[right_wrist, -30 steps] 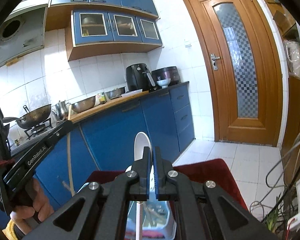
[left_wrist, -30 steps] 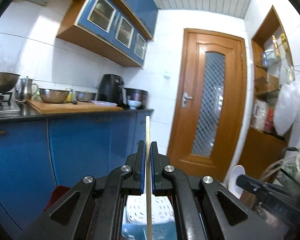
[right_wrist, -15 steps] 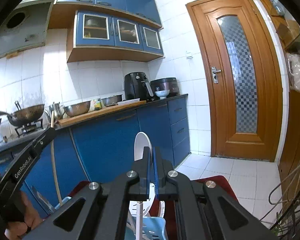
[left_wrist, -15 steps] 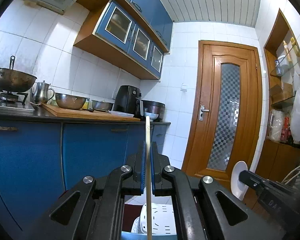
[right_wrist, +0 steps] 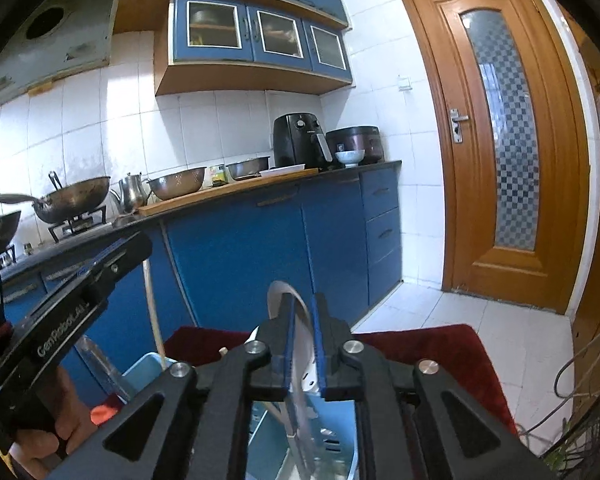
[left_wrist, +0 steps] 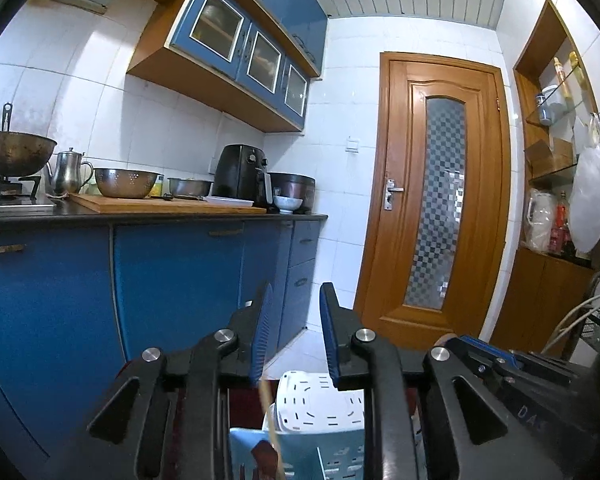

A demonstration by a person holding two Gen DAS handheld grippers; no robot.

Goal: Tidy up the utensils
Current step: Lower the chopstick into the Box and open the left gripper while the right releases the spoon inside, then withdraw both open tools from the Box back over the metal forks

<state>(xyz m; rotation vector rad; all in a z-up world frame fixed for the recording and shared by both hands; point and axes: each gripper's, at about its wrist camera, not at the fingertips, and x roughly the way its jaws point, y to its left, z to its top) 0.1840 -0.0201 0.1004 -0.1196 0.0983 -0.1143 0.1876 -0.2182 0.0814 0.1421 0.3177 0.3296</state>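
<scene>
In the left wrist view my left gripper points level and its jaws are opening, with nothing between the blue pads. The wooden chopstick stands loose below them in the light blue basket. From the right wrist view the same chopstick leans down from under the left gripper into the basket's rim. My right gripper is opening too. The white spoon is blurred between its pads, its handle reaching down into the basket.
A white slotted basket sits behind the blue one on a red mat. Blue cabinets with a cluttered counter run along the left. A wooden door is ahead, shelves and cables to the right. A hand holds the left gripper.
Both grippers sank toward the baskets, then both pairs of jaws parted. The chopstick slid down out of the left jaws. The spoon dropped lower between the right pads.
</scene>
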